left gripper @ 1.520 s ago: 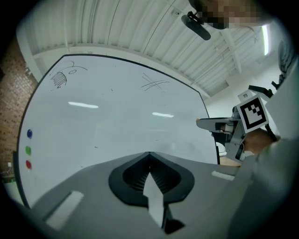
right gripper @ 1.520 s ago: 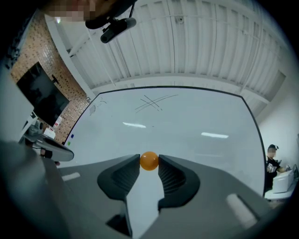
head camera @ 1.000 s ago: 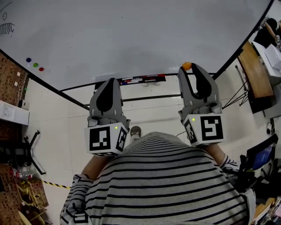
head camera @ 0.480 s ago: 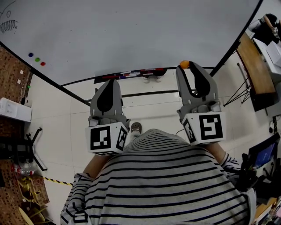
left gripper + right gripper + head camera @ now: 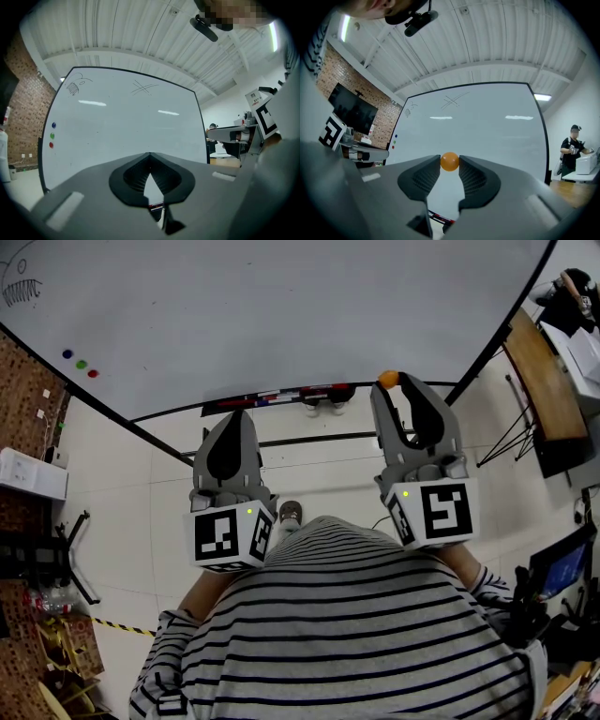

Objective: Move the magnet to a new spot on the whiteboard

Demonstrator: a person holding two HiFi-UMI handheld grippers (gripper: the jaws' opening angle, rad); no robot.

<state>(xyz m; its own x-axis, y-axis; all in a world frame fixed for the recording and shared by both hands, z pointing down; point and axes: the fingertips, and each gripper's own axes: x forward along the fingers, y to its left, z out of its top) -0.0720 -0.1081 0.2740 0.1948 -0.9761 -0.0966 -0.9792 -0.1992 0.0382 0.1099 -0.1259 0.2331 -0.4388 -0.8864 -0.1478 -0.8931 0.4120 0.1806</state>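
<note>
- Gripping a small orange magnet [image 5: 450, 161] between its tips, the right gripper [image 5: 449, 169] has its jaws clenched on the ball from both sides.
- Pressed together at the tips, the jaws of the left gripper [image 5: 149, 157] hold nothing.
- Both grippers are held side by side in front of the person's striped shirt [image 5: 356, 634], pointing at the whiteboard [image 5: 126, 122].
- In the head view the magnet sits near the board's lower edge, right of centre. Whether it touches the board cannot be told.
- A narrow tray [image 5: 217, 407] runs along the bottom edge of the board, just beyond the jaw tips. It holds a row of small red, blue and dark things, too small to name.
- Near the board's left edge three more magnets sit in a short line: a blue magnet [image 5: 54, 125], a green magnet [image 5: 52, 136] and a red magnet [image 5: 51, 145], well apart from the orange one.
- A small scribble [image 5: 72, 87] marks the board's upper left, and a faint cross [image 5: 143, 87] its upper middle.
- A brick wall [image 5: 23, 117] stands left of the board, and pale floor tiles [image 5: 141, 512] lie below it.
- A wooden tabletop [image 5: 539, 390] stands to the right, and another person [image 5: 572, 150] stands in the background on that side.
</note>
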